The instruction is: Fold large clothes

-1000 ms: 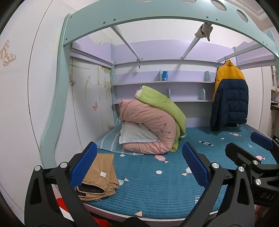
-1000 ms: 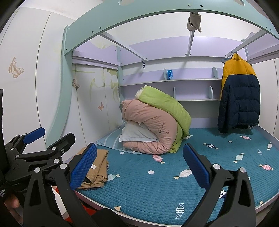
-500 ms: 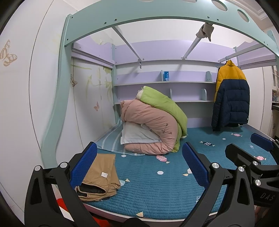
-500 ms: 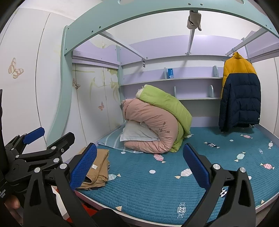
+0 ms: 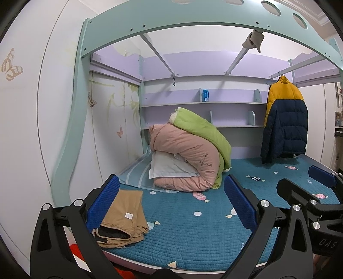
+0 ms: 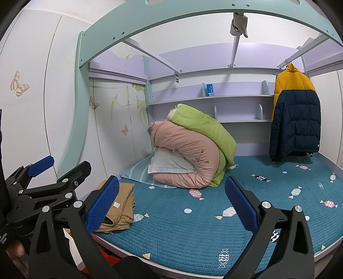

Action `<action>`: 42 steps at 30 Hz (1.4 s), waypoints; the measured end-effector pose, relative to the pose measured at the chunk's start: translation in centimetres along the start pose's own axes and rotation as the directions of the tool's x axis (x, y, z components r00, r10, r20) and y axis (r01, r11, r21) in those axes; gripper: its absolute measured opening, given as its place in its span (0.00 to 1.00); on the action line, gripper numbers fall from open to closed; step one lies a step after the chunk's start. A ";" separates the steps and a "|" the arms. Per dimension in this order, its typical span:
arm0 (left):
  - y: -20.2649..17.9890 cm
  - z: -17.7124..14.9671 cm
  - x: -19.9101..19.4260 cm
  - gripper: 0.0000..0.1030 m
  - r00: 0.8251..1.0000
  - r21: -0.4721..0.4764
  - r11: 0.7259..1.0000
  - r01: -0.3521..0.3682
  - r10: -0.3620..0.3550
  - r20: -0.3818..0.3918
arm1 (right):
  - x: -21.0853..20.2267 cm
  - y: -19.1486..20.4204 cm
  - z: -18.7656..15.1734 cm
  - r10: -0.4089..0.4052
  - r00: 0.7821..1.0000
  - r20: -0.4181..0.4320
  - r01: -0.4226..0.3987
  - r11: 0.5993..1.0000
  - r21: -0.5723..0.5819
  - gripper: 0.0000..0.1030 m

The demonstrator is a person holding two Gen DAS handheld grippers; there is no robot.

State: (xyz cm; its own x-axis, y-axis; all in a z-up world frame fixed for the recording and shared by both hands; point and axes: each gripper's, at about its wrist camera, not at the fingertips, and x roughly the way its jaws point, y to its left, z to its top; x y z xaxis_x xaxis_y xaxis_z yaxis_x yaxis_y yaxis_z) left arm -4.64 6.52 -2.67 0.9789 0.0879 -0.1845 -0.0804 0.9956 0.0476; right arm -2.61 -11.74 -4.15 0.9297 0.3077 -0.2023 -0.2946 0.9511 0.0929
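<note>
A yellow and navy puffer jacket hangs on a rail at the far right of the bed; it also shows in the right wrist view. Folded tan trousers lie at the bed's front left corner, and show in the right wrist view. My left gripper is open and empty, held before the bed's front edge. My right gripper is open and empty beside it. Each gripper shows at the edge of the other's view.
A blue quilted mattress with candy prints fills the bed. Rolled pink and green duvets and a pillow sit at the back left. Shelves line the back wall. A teal frame arch spans overhead.
Both views have drifted slightly; the scene has shifted a little to the right in frame. Both grippers stay open and empty.
</note>
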 end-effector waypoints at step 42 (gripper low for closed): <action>-0.1 -0.2 -0.4 0.95 1.000 -0.001 1.000 -0.012 0.012 -0.003 | 0.0 1.3 -0.4 -0.003 1.000 -0.006 0.004 1.000 0.015 0.93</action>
State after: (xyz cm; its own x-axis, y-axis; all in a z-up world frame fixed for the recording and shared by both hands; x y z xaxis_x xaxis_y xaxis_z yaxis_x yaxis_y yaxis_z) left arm -5.05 6.44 -2.82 0.9774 0.0995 -0.1867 -0.0919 0.9946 0.0489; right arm -3.13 -10.52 -4.44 0.9294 0.3046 -0.2085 -0.2879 0.9517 0.1069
